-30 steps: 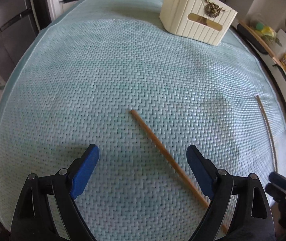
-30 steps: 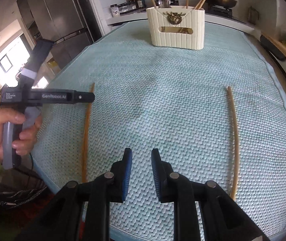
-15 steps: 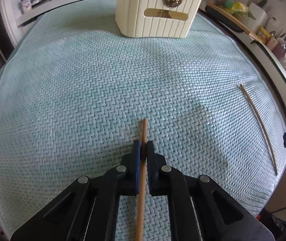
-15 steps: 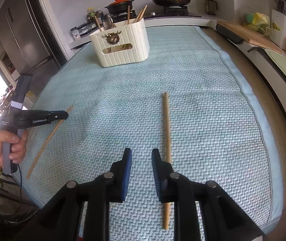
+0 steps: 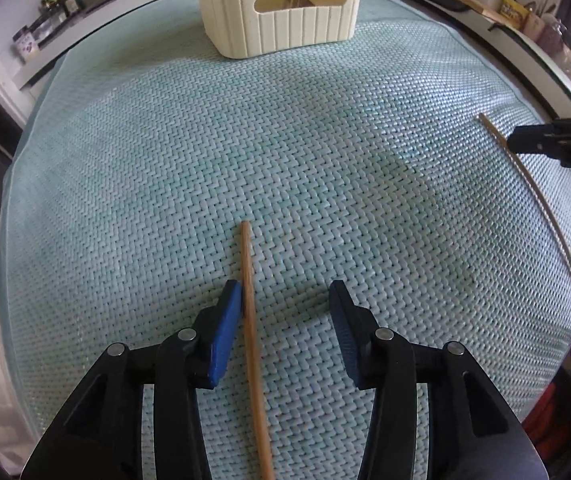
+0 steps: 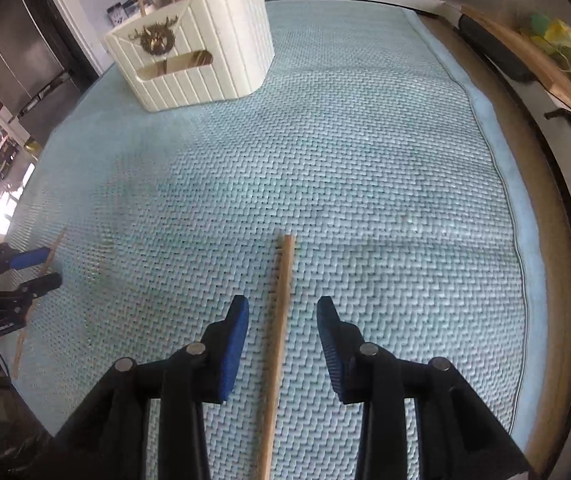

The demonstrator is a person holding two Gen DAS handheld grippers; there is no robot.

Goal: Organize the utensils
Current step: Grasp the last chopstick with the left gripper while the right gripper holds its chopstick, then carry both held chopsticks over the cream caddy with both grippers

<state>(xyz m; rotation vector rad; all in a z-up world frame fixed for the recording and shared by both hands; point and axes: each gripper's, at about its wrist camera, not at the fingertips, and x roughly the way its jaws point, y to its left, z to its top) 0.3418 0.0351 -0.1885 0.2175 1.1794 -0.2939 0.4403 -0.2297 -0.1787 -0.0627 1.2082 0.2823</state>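
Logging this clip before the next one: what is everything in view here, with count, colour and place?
chopsticks: two, tan wood, flat on the mat, one between each gripper's fingers
utensil holder: one, cream ribbed, far end of mat, sticks inside
mat: one, pale teal woven, covering the counter
left gripper: black, blue fingers, opening, left finger beside its chopstick
right gripper: black, blue fingers, opening astride its chopstick
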